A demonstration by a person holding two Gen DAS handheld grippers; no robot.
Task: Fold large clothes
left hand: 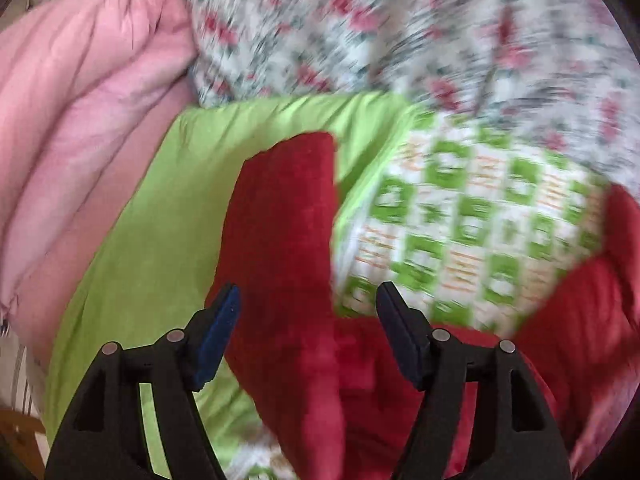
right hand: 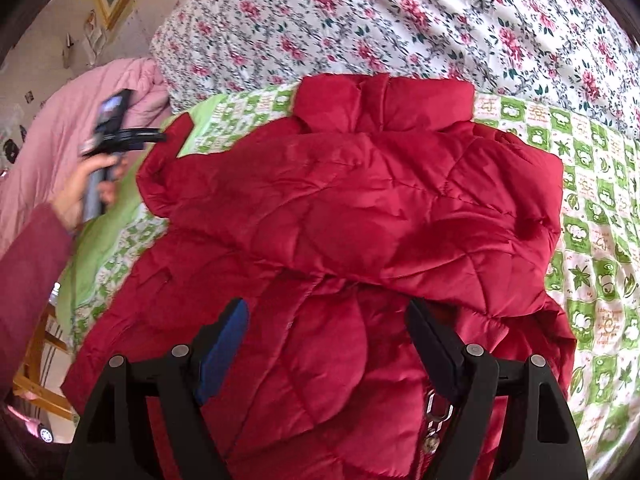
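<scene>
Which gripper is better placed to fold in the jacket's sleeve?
Probably the left gripper: it hangs open right over the red jacket's outstretched sleeve. The right gripper is open over the jacket's body.

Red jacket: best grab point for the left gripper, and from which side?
The sleeve end sticking out over the green sheet. Come from the pink quilt's side, jaws across its edge: it lies flat and free there, away from the jacket's bulky quilted body. The left gripper is open above it.

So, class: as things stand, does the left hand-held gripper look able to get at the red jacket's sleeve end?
Probably yes. The left hand-held gripper stands open right over the sleeve end of the red jacket, and nothing lies between them.
</scene>
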